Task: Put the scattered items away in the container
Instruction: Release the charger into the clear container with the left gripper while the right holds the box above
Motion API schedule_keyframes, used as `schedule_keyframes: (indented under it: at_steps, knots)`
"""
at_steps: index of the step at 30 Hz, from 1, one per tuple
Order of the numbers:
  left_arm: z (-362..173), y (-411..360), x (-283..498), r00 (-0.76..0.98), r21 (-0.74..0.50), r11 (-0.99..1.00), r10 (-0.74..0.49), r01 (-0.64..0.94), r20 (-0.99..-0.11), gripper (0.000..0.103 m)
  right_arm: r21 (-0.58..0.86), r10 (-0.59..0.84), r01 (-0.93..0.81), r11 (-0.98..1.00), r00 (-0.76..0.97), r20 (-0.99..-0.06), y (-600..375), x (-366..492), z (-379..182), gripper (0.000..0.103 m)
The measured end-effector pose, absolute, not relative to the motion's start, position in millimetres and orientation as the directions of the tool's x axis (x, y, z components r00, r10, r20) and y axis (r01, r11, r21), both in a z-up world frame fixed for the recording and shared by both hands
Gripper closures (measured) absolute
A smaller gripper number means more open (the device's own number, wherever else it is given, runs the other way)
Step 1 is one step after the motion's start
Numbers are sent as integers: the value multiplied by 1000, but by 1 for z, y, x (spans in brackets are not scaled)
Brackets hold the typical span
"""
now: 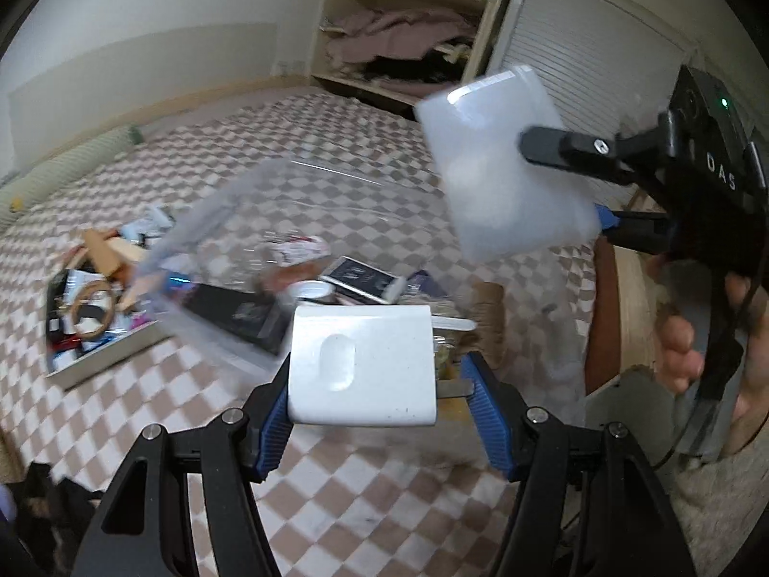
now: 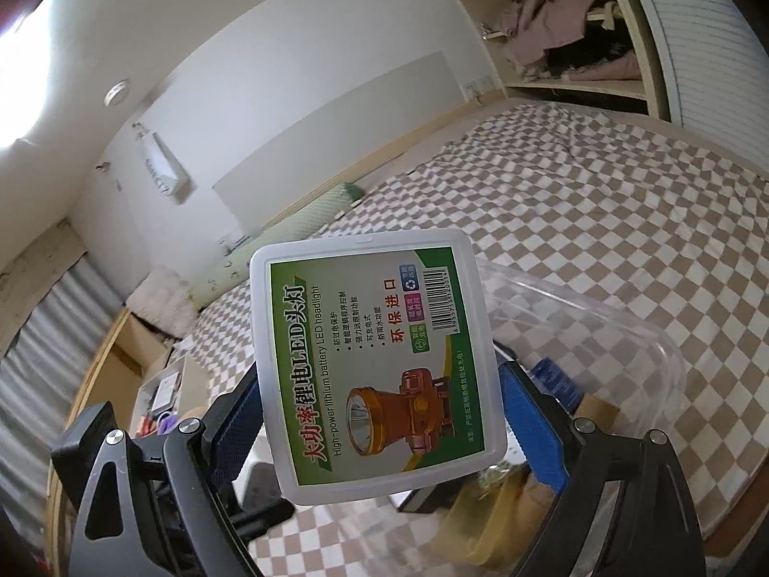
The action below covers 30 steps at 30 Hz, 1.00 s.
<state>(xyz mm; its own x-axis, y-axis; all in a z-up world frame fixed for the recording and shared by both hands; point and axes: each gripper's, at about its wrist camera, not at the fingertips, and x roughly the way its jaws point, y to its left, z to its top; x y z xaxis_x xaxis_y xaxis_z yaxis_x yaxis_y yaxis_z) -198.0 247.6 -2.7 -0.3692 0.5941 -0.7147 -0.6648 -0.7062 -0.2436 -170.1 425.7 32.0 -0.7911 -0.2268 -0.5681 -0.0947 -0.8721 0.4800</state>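
My left gripper (image 1: pixel 379 380) is shut on a white power bank (image 1: pixel 365 365) and holds it above the checked bed. My right gripper (image 2: pixel 379 413) is shut on a translucent plastic headlight case (image 2: pixel 379 360) with a green label; in the left wrist view the case (image 1: pixel 500 163) is raised at the upper right. A clear plastic container (image 1: pixel 230 250) lies on the bed ahead, blurred, with a black box, a tape roll and small packets inside; its rim (image 2: pixel 601 317) shows in the right wrist view.
A shallow tray (image 1: pixel 96 317) full of mixed small items sits on the bed at the left. A green bolster (image 1: pixel 62 168) lies along the wall. An open closet with clothes (image 1: pixel 403 43) stands behind the bed.
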Motion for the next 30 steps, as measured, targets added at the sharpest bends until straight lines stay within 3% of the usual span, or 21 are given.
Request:
schedule_keyframes:
  at_steps: [19,21,23,30]
  knots:
    - [-45,338,-189,-106,-343,-569,612,-748,-783,37,466,-199,-151,-872,-761,-618,447,-187,3,11]
    - [-43,343,-187,-96,-356,-566,617,-744,-781,33,465,-198,-152,-872,-760,-619,446,-186,3,11]
    - [-41,344,-192,-78,-385,-553,637,-739,-767,12,464,-196,-153,-873,-760,-620,445,-186,3,11]
    - [-33,332,-192,-143,-325,-579,618,-747,-773,10,466,-197,-158,-871,-755,-625,445,-185,-1,11]
